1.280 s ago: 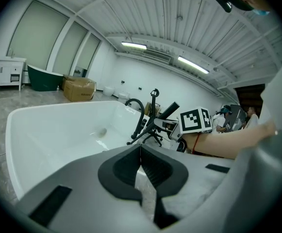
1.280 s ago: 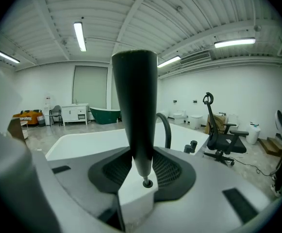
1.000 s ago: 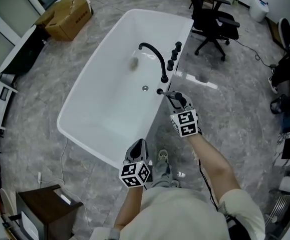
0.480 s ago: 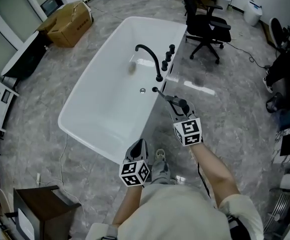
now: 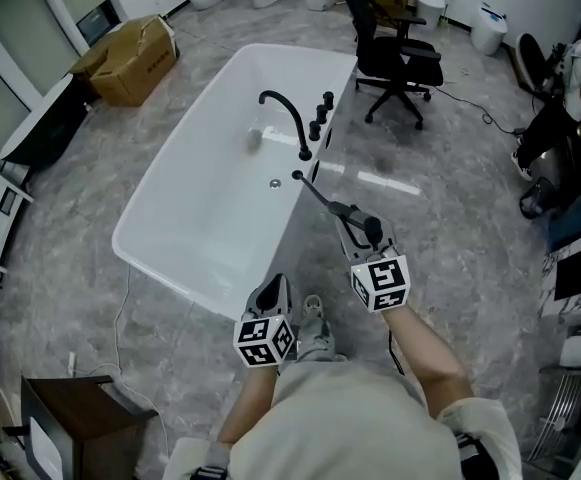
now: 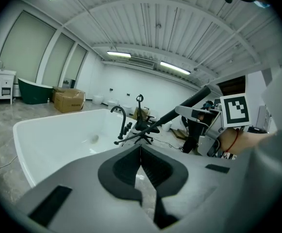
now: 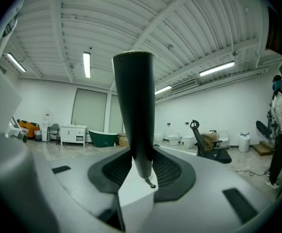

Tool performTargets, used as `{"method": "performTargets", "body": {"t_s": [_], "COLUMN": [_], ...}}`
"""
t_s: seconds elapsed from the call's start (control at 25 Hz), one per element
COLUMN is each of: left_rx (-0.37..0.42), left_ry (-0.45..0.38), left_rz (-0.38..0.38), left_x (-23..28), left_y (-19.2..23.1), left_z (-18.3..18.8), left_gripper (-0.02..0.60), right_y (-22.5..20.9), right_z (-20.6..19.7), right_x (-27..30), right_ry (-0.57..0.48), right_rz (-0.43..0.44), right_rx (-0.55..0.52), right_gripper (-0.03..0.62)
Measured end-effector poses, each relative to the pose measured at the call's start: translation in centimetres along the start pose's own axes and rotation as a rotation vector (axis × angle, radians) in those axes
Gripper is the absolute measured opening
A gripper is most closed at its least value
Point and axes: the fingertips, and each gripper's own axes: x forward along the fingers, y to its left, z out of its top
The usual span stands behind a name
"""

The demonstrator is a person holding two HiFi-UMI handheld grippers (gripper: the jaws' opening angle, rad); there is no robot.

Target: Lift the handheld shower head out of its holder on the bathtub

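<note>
**Caller:** The right gripper (image 5: 356, 220) has the handheld shower head (image 5: 320, 192) clamped. Its jaws stand part-way apart around the thick end of the black wand. It sits outside the bathtub (image 5: 200, 208), off the long side that carries the faucet (image 5: 288, 113).

**Analyst:** And the wand slants from there down to the bathtub rim, with its thin tip just beside the faucet's base. No view settles whether that tip is clear of the holder.

**Caller:** So this reads as the lift itself, part-way through. What about the left gripper (image 5: 276, 290)?

**Analyst:** Its jaws are together with nothing in them, and it hangs just outside the bathtub's near corner, taking no part.

**Caller:** Next move, by the look of it, is to carry the wand up and away from the bathtub rim along its own line. That way the tip slides out instead of levering against the holder.

**Analyst:** And the clamp wants to be firm, because that tapered handle could slip through the pads
</note>
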Motion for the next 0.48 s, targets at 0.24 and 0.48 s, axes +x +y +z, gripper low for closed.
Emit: {"method": "performTargets", "body": {"t_s": [0.24, 0.48], "left_rx": [0.030, 0.055], "left_ry": [-0.009, -0.006], "left_rz": [-0.041, -0.071], "left_x": [-2.0, -4.1], "left_y": [-2.0, -3.8], "left_z": [-0.7, -1.6], "left_gripper": [0.021, 0.021], "right_y": [1.2, 2.4], "right_z": [1.7, 3.4], "right_x": [-5.6, -10.6], "right_ry": [-0.052, -0.096], "right_rz": [-0.022, -0.034], "right_rx": [0.011, 0.009], "right_gripper": [0.141, 0.143]}}
